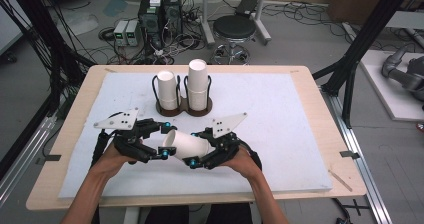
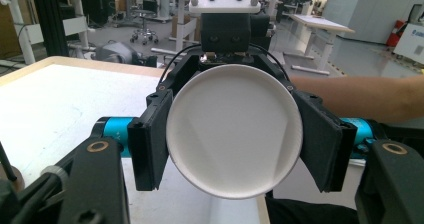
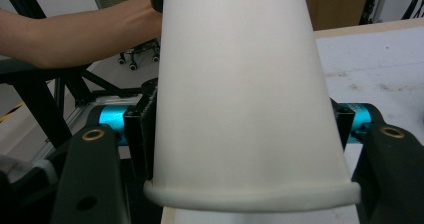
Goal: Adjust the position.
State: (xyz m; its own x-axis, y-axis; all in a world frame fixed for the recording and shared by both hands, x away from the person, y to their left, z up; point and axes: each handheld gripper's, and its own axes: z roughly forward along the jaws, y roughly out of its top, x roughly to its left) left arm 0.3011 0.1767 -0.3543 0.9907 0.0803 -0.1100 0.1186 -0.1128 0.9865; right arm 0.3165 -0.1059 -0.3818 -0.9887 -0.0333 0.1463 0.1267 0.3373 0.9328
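Observation:
A white paper cup (image 1: 185, 143) lies on its side above the front middle of the white mat, held between both grippers. My left gripper (image 1: 164, 140) is shut on its left end. My right gripper (image 1: 200, 148) is shut on its right part. In the left gripper view the cup's round end (image 2: 235, 134) faces the camera, with the black pads (image 2: 150, 144) pressed on both sides. In the right gripper view the cup (image 3: 240, 94) tapers away from me, its rolled rim nearest the camera, and the pads (image 3: 140, 134) clamp its wall.
A dark two-ring cup holder (image 1: 184, 109) stands behind the grippers, with a short cup stack (image 1: 167, 90) on the left and a taller stack (image 1: 197, 84) on the right. The white mat (image 1: 280, 134) covers the wooden table. A stool (image 1: 234, 31) and computers sit on the floor beyond.

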